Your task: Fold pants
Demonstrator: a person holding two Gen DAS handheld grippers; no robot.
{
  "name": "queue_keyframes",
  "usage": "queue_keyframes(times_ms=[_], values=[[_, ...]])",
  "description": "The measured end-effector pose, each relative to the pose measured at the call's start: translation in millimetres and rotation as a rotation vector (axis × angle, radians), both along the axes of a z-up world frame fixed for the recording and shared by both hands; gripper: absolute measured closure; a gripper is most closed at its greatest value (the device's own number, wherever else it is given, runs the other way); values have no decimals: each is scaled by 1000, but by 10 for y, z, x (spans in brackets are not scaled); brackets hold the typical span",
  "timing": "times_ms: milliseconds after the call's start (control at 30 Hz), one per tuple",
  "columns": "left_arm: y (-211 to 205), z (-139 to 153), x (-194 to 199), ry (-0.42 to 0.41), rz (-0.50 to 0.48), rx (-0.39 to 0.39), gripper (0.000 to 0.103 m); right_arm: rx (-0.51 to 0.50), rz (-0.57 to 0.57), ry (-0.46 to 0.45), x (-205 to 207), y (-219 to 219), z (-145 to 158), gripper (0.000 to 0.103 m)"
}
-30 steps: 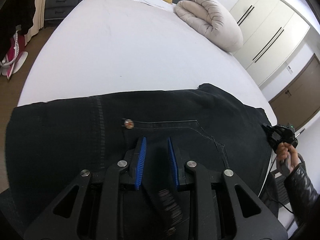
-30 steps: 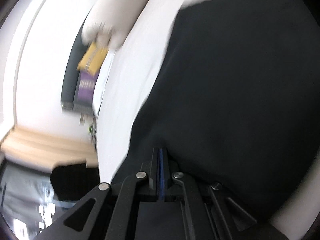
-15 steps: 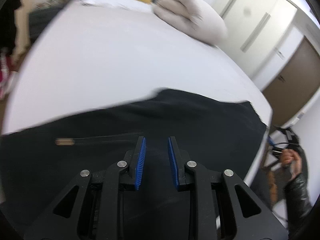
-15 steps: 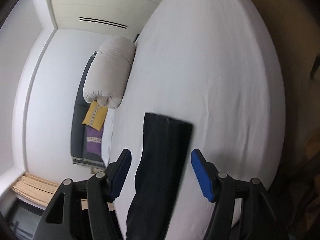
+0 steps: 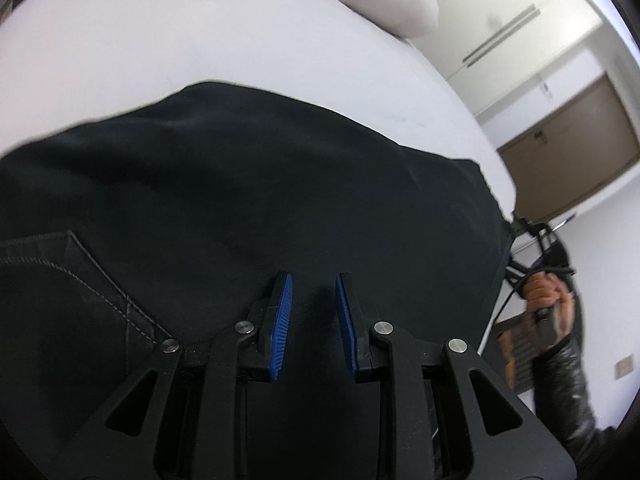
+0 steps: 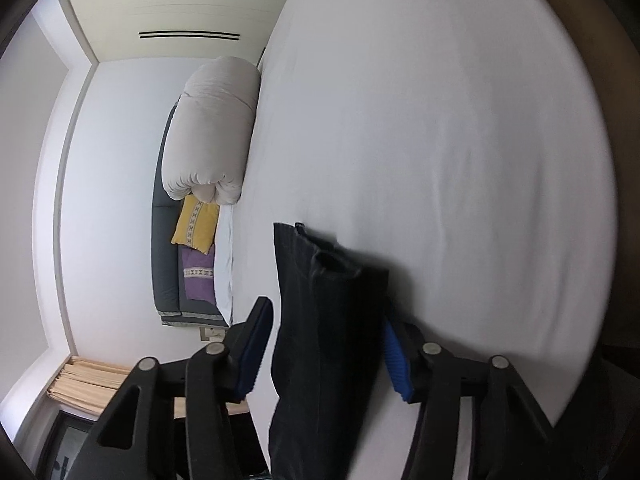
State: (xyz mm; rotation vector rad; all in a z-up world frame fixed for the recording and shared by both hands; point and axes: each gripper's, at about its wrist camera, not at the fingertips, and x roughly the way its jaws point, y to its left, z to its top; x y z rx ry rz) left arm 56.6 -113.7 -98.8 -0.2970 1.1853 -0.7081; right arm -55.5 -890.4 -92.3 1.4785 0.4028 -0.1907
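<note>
Presently, the black pants (image 5: 248, 200) are seen spread across the near part of the white bed (image 5: 200, 40), a stitched pocket seam showing at the left of the left wrist view. The left gripper (image 5: 313, 312) is held just above the dark fabric with its blue-padded fingers (image 5: 282, 320) parted by a modest gap, nothing being clamped between them. In the right wrist view, the right gripper (image 6: 326, 354) is spread wide, and a hemmed leg end of the pants (image 6: 328, 320) is seen between its fingers, apparently ungripped. A rolled duvet (image 6: 212, 132) is seen by the headboard.
</note>
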Motion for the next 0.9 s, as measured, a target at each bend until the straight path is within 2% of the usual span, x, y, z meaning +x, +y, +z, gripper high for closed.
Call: queue_keyframes(times_ms=[100,167,233,300,467,567,767,833,900], values=[[117,-37,-48,4,1,-12,81,-4,6,1,115,-34,15,57],[170,-41,-68,-9,-2,-1,82,-1,17,4,199,-55,7,66],[254,-33,-128,-17,-8,11,82,9,28,25,268,-70,-30,83],[284,-34,-131,-20,-9,14,82,8,34,37,292,-74,-53,87],[195,38,-98,-35,-18,31,84,-20,41,36,301,-79,-57,89],[155,76,-64,-26,-12,25,87,-89,56,73,334,-61,40,89],[168,-7,-60,-12,5,6,89,-258,100,139,431,121,362,90],[174,-7,-62,-13,12,2,90,-339,143,145,491,292,546,90],[169,0,-71,-18,16,1,90,-462,229,148,612,607,780,90]])
